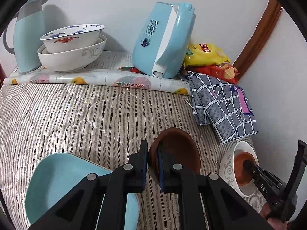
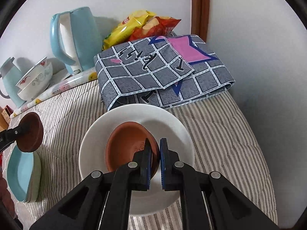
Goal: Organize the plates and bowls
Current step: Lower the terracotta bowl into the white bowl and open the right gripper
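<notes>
Stacking step in hand: left tongs [image 1: 152,169] clamp a dark brown saucer [image 1: 176,149] by its rim above the striped bed [image 1: 57,115], right tongs [image 2: 155,163] pinch a terracotta saucer [image 2: 128,143] inside the white bowl [image 2: 172,126] beneath them; next, judged, release it squarely.

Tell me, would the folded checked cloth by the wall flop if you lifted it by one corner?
Probably yes. The checked cloth lies in soft folded layers with a loose top flap, so it would likely droop and unfold. It looks thin, so probably light. Pushed, it might bunch up on the striped bedcover rather than slide.
</notes>
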Demonstrator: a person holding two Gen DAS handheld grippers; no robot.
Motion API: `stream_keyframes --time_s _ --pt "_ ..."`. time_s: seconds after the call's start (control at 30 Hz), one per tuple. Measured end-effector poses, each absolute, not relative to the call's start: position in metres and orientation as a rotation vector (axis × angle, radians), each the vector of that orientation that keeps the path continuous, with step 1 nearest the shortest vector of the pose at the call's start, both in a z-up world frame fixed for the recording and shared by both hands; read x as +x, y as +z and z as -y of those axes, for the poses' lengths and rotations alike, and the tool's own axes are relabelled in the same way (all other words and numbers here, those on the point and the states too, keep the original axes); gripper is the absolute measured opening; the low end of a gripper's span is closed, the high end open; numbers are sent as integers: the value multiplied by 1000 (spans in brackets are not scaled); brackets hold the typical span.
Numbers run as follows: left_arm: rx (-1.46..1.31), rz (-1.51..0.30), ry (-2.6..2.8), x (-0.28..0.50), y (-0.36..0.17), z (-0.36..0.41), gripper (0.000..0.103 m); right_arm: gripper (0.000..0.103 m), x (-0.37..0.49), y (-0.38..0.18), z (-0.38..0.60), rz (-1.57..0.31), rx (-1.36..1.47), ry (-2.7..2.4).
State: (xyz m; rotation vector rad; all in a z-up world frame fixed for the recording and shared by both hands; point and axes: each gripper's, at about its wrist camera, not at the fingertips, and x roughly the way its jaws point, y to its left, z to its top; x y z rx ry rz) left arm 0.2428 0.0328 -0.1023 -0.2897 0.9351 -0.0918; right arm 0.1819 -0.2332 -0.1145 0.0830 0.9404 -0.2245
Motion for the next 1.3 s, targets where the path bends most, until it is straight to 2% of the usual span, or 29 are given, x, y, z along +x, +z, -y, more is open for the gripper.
stream_keyframes --time_s 0.9,1.3 --pt "-280 -957 -111 243 -108 -24 10 9 197 -129 224 -1025 17 -223" --pt "-260 -954 -119 236 -102 -17 10 15 192 -128 221 -1020 -22 -228"
